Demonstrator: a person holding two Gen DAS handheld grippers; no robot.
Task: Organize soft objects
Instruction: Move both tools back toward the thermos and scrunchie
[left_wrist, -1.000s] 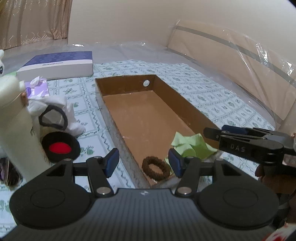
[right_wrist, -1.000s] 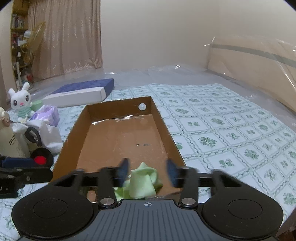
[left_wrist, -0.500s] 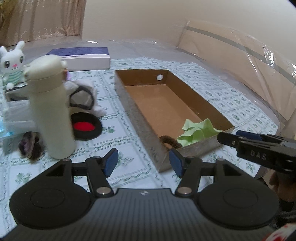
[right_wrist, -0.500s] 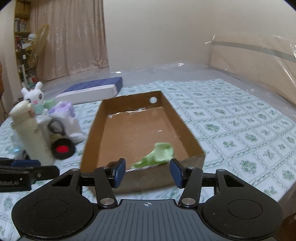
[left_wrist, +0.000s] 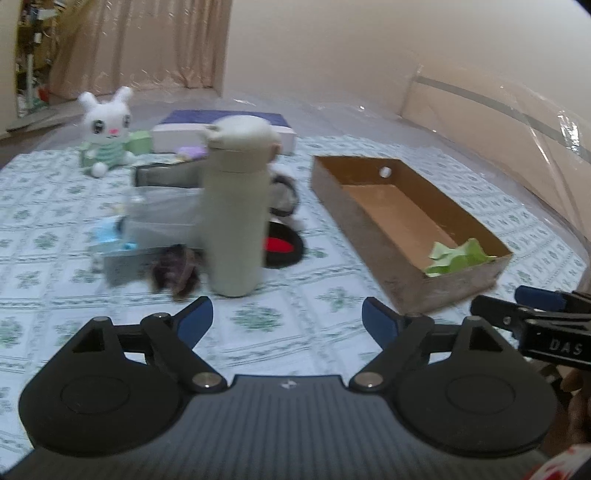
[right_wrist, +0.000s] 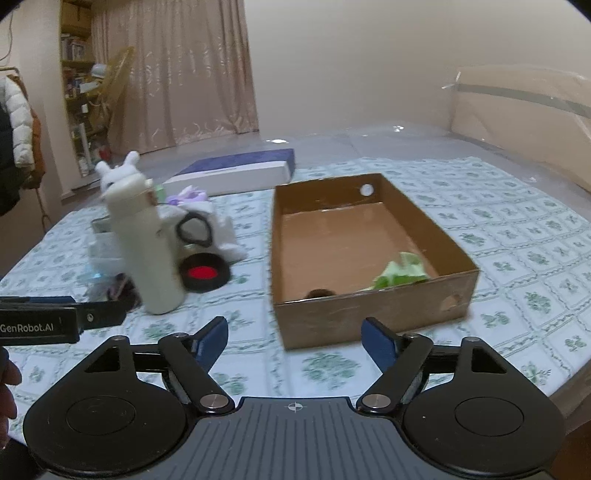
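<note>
A brown cardboard box (left_wrist: 399, 258) (right_wrist: 369, 310) lies on the patterned cloth. Inside its near end lie a green cloth (left_wrist: 456, 256) (right_wrist: 400, 273) and a dark brown scrunchie (right_wrist: 319, 293). My left gripper (left_wrist: 287, 319) is open and empty, low over the cloth in front of a cream bottle (left_wrist: 236, 206). My right gripper (right_wrist: 294, 338) is open and empty, just before the box's near wall. A white plush rabbit (left_wrist: 105, 129), a white soft item with a black loop (right_wrist: 207, 229) and a dark scrunchie (left_wrist: 177, 271) lie left of the box.
A black disc with a red centre (right_wrist: 202, 272) lies beside the bottle (right_wrist: 146, 243). A blue and white flat box (right_wrist: 236, 175) sits at the back. Clear bags and a grey case (left_wrist: 159, 206) crowd the left. The table edge (right_wrist: 569, 376) is near right.
Both grippers have pulled back from the box and opened wider. The green cloth, earlier between the right gripper's fingers, now lies in the box. The left view has swung left toward the bottle.
</note>
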